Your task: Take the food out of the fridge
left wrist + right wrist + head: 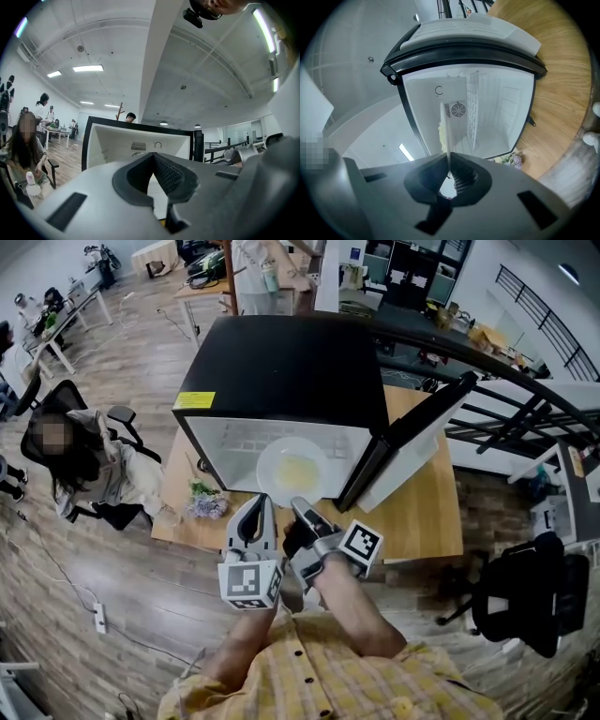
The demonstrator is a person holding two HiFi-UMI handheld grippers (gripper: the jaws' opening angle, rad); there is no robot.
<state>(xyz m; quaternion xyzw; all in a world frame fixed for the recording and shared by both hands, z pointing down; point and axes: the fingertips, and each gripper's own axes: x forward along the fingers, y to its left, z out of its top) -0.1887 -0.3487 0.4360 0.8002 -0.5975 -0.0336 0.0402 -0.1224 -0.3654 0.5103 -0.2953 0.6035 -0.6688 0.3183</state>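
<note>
A black mini fridge (281, 362) stands on a wooden table (422, 521) with its door (412, 439) swung open to the right. A white plate (293, 470) with pale yellow food on it hangs at the mouth of the white fridge interior (497, 108). My right gripper (302, 509) is shut on the plate's near rim. In the right gripper view the plate (446, 133) shows edge-on between the pads. My left gripper (251, 517) hovers just left of the plate, shut with nothing in it. In the left gripper view its tips (153, 155) meet in front of the fridge (117, 140).
A small bunch of purple flowers (204, 502) lies on the table left of the fridge. A person sits in a chair (80, 465) at the left, and a black chair (530, 601) stands at the right. A black railing (525, 381) runs behind. A power strip (99, 618) lies on the floor.
</note>
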